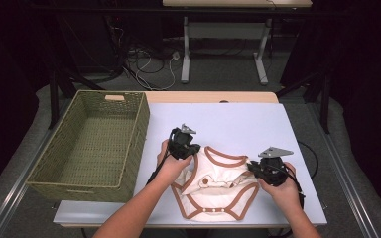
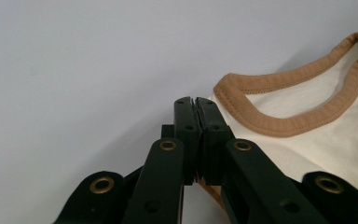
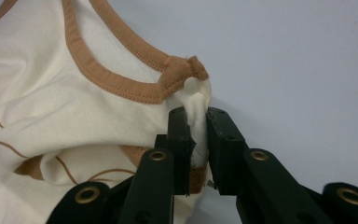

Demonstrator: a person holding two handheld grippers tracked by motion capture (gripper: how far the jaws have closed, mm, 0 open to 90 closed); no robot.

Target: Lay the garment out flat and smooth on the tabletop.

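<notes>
While my right gripper pinches a fold of cream cloth just under a small snap button, its jaws narrowed onto the fabric, my left gripper stands with its jaws pressed together at the garment's other shoulder; brown trim peeks out beneath them, so I judge it has an edge, though I cannot see how much. The garment, a cream baby bodysuit with brown binding, lies crumpled on the tabletop near its front edge, between my two hands, its neckline facing the far side. The woven basket sits along the tabletop's left edge, just beside my left hand.

The risk I see is in the right grip: it holds only a thin pleat close to the shoulder seam, and if I lift or pull the shoulders apart too briskly the cloth could slide out, or the snap could catch on a jaw. A shallow left bite would let that side drop, and the bunched middle would then fold unevenly.
</notes>
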